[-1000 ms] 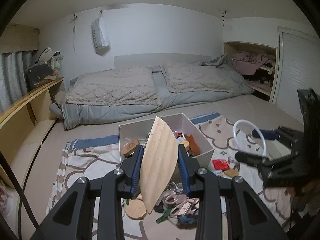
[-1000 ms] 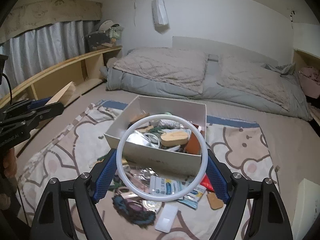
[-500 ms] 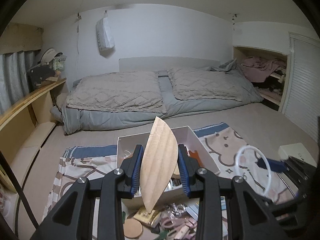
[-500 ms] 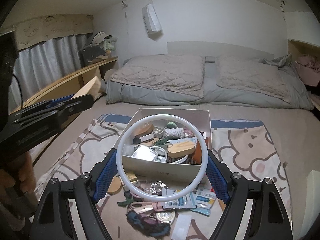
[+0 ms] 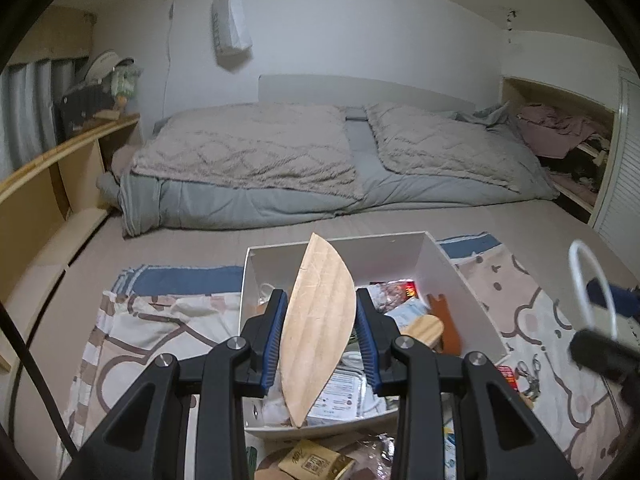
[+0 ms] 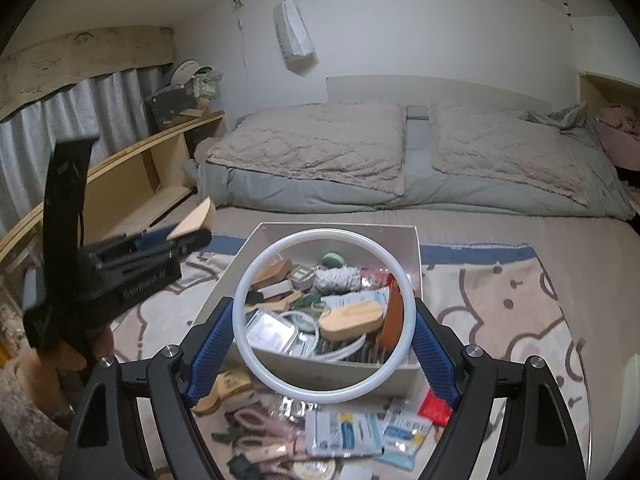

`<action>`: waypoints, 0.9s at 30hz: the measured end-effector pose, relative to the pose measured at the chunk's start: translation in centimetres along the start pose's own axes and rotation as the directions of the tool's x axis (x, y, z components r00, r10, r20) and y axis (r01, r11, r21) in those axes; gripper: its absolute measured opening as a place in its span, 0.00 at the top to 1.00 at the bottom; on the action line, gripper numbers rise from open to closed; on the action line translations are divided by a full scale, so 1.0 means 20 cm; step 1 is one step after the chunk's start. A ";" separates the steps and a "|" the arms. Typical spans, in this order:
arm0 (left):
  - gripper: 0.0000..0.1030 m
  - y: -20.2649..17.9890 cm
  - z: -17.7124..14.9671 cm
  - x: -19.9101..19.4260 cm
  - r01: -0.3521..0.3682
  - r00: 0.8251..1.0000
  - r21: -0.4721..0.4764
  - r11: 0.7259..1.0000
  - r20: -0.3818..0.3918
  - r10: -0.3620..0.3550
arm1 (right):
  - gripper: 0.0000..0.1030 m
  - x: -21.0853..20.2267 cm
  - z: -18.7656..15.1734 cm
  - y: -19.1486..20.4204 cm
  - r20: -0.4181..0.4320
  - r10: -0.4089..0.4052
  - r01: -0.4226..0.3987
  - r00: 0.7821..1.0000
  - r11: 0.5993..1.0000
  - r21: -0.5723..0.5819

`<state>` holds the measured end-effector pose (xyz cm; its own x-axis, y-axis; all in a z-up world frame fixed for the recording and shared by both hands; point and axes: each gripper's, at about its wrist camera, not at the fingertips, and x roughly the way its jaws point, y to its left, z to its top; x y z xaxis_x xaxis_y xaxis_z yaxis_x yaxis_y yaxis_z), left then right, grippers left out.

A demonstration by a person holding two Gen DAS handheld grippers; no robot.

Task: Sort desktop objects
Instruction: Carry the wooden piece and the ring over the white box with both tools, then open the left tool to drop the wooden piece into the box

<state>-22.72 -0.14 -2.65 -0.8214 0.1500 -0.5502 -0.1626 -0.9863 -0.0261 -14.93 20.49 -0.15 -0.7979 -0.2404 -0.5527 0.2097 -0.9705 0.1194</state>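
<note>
Box contents half-hidden behind wooden piece; blurred ring and gripper at frame's right edge.

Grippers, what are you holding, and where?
Left gripper pinches a thin wooden piece across its middle; right gripper clamps a white ring by its sides.

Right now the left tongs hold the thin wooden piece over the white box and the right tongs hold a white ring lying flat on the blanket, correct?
Not quite. The white ring is not lying on the blanket; the right wrist view shows it gripped between the right tongs, raised in front of the white box. The left tongs do hold the thin wooden piece over the box.
</note>
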 end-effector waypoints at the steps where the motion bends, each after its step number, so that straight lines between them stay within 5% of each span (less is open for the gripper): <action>1: 0.67 0.01 0.00 0.03 -0.002 1.000 -0.002 1.000 -0.008 0.002 | 0.19 0.02 0.01 0.00 0.001 0.003 -0.003 1.000 1.000 0.002; 16: 0.67 0.09 -0.01 0.40 0.041 0.994 -0.091 0.995 -0.093 -0.050 | 0.19 0.37 0.09 -0.01 -0.055 -0.005 0.008 0.998 0.999 0.045; 27: 0.67 0.06 -0.07 0.63 0.047 0.975 -0.046 0.998 -0.217 -0.056 | 0.19 0.47 0.06 -0.09 -0.103 -0.014 0.023 0.995 0.996 0.086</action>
<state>-32.50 0.54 -10.90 -0.6730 0.1863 -0.7158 -0.1758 -0.9803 -0.0898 -23.54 19.95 -4.57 -0.7384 -0.2236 -0.6362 0.1421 -0.9738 0.1773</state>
